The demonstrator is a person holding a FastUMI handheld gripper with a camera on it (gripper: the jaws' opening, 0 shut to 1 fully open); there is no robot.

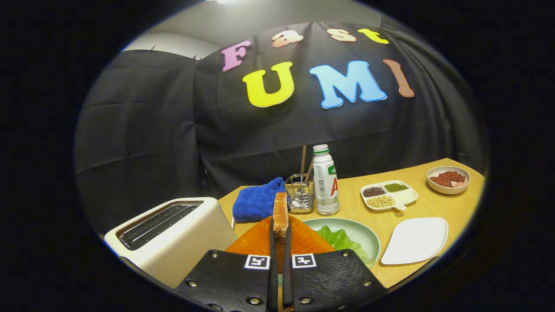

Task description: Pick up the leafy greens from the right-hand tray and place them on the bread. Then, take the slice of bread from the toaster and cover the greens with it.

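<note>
The gripper (280, 236) pinches a crusty toasted bread slice (280, 213) edge-on between both fingers, above a ribbed orange mat (256, 240); glossy toaster (173, 236) left, ruffled greens (340, 239) right

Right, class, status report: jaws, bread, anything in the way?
Gripper shut on toasted bread slice, held upright on edge. Green leaf on pale green plate below. Nothing in the way.
</note>
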